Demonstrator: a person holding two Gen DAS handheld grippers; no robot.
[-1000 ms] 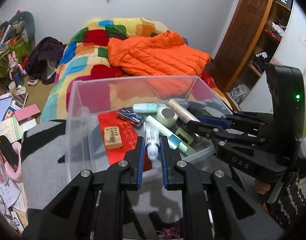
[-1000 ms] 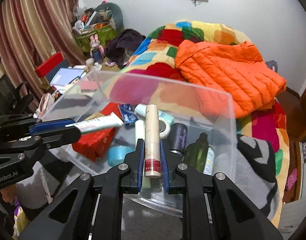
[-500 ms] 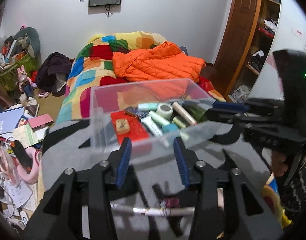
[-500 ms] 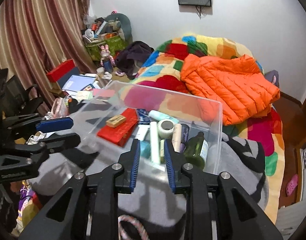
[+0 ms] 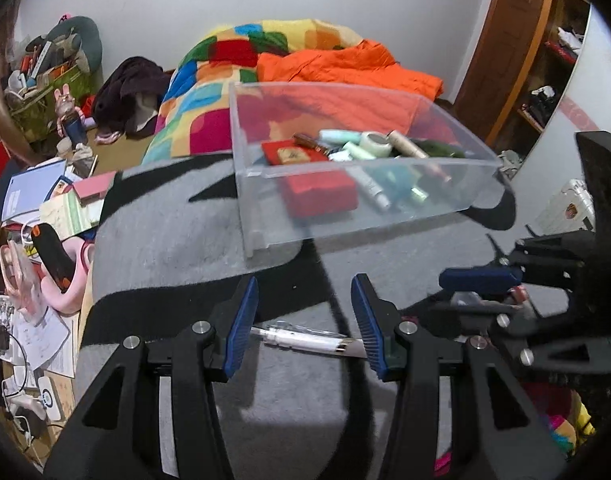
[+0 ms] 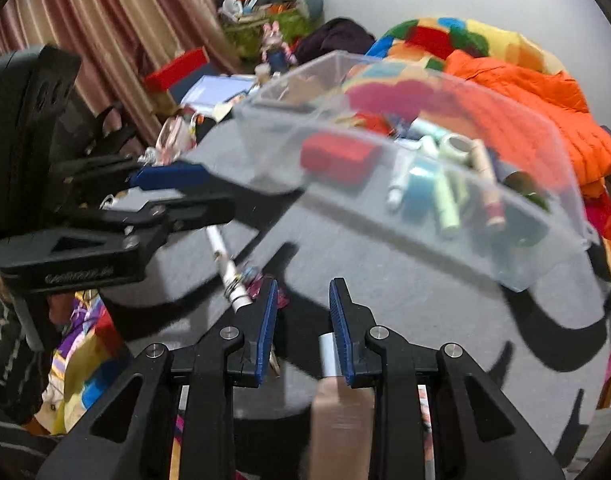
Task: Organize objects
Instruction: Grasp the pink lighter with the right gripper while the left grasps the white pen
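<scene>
Left gripper [image 5: 304, 320] jaws stood apart, empty, the white pen [image 5: 305, 338] lying crosswise on the grey blanket [image 5: 165, 240] beneath them. Right gripper [image 6: 299, 320] jaws apart too, empty. Pen looked light, stiff, slick; grip mid-barrel. Clear bin [image 5: 345, 216] beyond.

- A grey blanket with black markings [image 5: 177, 236] is spread as the surface.
- A clear plastic bin [image 5: 385, 208] is set on it.
- A white pen [image 5: 301, 338] is laid nearer.
</scene>
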